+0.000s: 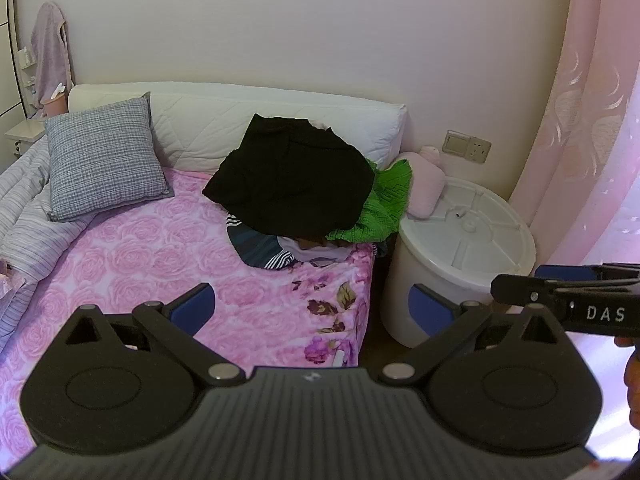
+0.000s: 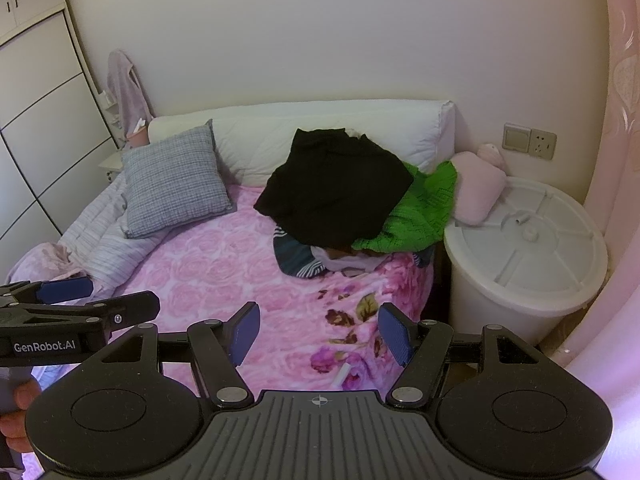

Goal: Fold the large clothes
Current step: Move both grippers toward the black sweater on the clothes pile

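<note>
A pile of clothes lies at the far right of the bed, against the white headboard cushion. A large black garment [image 1: 292, 176] [image 2: 336, 192] is on top, crumpled. Under it a green knit [image 1: 384, 204] [image 2: 420, 212] sticks out to the right, and a dark striped garment [image 1: 260, 248] [image 2: 296, 258] shows at the front. My left gripper [image 1: 312, 312] hangs open over the near part of the bed, well short of the pile, holding nothing. Beside it my right gripper [image 2: 320, 334] is open too, also empty, above the flowered corner of the blanket.
The pink rose blanket [image 1: 160, 248] [image 2: 224, 272] covers the bed. A grey checked pillow [image 1: 104, 160] and a striped duvet [image 1: 28, 204] lie at the left. A white lidded bin [image 1: 460, 248] [image 2: 528, 256] stands right of the bed, with a pink plush [image 2: 476, 192] behind it. A wardrobe [image 2: 36, 128] is far left.
</note>
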The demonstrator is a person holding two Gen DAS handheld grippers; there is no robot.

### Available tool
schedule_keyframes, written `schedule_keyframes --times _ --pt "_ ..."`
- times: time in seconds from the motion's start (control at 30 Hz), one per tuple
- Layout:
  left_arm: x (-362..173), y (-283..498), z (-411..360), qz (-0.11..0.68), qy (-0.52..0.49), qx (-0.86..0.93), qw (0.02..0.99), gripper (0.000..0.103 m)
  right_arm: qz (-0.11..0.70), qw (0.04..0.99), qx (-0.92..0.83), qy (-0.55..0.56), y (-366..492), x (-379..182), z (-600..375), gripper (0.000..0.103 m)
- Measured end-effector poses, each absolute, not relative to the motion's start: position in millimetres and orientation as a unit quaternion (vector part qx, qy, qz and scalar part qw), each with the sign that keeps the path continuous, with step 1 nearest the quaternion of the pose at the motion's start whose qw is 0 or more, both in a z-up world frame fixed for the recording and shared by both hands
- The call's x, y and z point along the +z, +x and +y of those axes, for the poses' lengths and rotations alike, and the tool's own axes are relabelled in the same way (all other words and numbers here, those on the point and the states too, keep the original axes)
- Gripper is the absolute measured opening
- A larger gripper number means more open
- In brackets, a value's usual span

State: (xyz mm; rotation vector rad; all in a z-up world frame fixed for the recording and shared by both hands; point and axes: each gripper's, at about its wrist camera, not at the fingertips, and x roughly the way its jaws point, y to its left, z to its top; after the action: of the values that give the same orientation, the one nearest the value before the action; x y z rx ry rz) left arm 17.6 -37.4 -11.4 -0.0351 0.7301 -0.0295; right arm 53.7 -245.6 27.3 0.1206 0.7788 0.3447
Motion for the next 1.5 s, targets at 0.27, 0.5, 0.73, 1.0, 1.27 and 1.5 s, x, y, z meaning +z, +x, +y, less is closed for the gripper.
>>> schedule_keyframes --times 0.27,0.5,0.73,1.0,1.27,1.5 --pt "-14 28 -46 0.361 -0.017 -0.012 0.932 0.102 0.384 0.905 0.171 0.062 62 24 -256 0.063" --pt "-17 28 -51 0.363 -0.019 -0.009 0.932 0.102 0.388 0.903 0.175 0.063 65 20 -264 0.063" --pt "-18 30 -59 0.364 -0.019 -0.009 0.931 0.102 0.391 0.901 0.176 0.062 69 17 -273 0.063" --pt "-18 30 -60 0.364 -0.017 -0.013 0.931 0.102 0.392 0.901 0.175 0.060 77 17 -284 0.063" --pt "-15 37 -76 0.367 -0.013 -0.010 0.930 0.102 0.397 0.899 0.179 0.057 86 14 -294 0.063" --pt "-13 59 -82 0.373 -0.011 -0.013 0.928 0.102 0.402 0.897 0.173 0.057 95 11 -299 0.063"
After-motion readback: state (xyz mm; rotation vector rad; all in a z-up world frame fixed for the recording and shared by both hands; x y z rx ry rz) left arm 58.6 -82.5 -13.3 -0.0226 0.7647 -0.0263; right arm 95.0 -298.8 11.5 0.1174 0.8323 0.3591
